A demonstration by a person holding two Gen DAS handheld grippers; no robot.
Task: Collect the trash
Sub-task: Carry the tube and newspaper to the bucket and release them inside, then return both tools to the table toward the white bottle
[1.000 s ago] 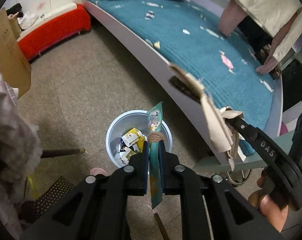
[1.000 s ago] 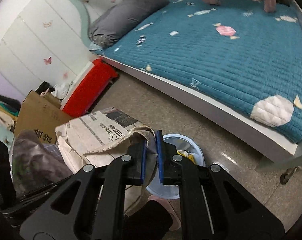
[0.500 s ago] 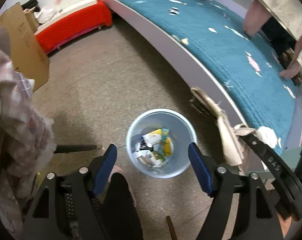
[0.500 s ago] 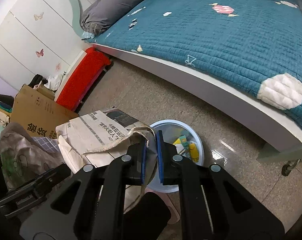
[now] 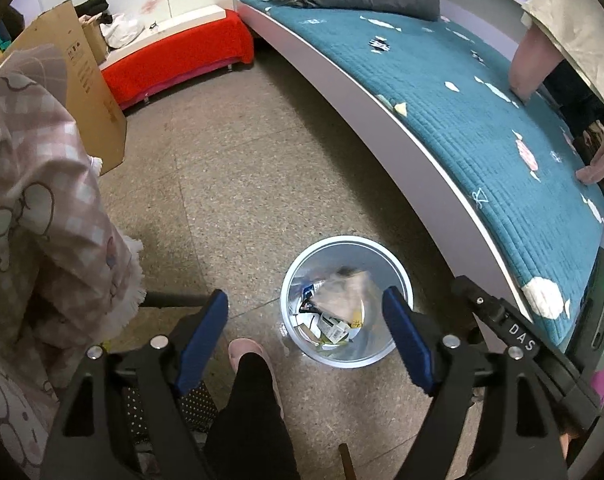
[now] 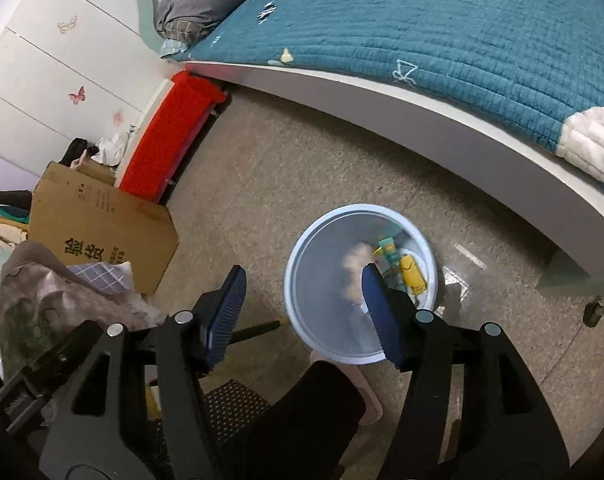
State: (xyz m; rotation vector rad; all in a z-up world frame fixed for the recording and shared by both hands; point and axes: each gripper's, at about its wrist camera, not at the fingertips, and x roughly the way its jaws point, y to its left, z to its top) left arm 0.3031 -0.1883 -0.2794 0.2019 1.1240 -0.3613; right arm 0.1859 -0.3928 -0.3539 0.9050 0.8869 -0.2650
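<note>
Left wrist view: the left gripper (image 5: pixel 304 338) is spread wide and empty, and so now is the right gripper (image 6: pixel 302 312), which half a second ago was clamped on the beige bag. That bag (image 5: pixel 344 294) shows as a blurred tan shape inside the bin (image 5: pixel 402 280), at about one o'clock from the left claw, landing on the wrappers (image 5: pixel 332 326) already there. Both loads are in. The bed (image 5: pixel 482 120) at two o'clock carries scattered scraps (image 5: pixel 400 108), so more collecting probably remains.
</note>
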